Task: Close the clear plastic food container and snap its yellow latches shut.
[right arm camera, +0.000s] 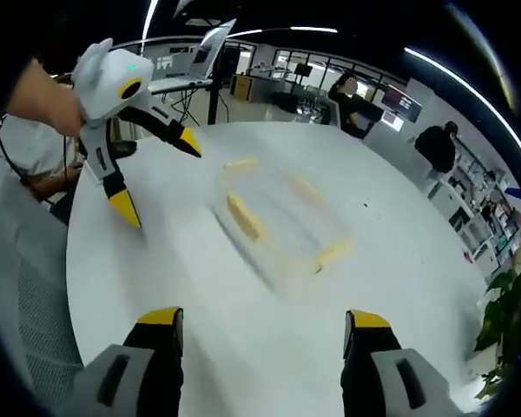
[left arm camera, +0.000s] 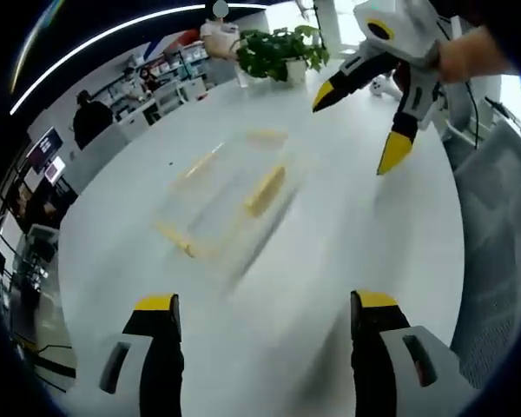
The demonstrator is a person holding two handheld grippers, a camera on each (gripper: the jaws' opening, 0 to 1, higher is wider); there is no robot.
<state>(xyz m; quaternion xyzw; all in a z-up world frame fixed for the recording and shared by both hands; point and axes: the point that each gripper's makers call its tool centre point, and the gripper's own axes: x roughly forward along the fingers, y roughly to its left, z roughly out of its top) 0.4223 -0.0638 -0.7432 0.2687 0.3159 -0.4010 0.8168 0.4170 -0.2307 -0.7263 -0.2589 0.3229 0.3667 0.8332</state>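
Note:
The clear plastic food container (left arm camera: 230,195) lies blurred on the white table (left arm camera: 330,252), its yellow latches (left arm camera: 265,191) showing along its sides. My left gripper (left arm camera: 265,306) stands open in front of it, with nothing between the jaws. The right gripper (left arm camera: 365,122) comes in from the upper right, open, hovering past the container's far right side. In the right gripper view the container (right arm camera: 282,217) sits mid-table with a yellow latch (right arm camera: 245,217) facing me. My right gripper (right arm camera: 262,321) is open before it. The left gripper (right arm camera: 156,174) hangs open at the upper left, held by a hand.
A potted green plant (left arm camera: 278,52) stands at the table's far edge. A grey mesh chair (left arm camera: 504,226) is at the right. A laptop (right arm camera: 200,52) rests past the table's far end. People stand among desks (right arm camera: 438,148) in the background.

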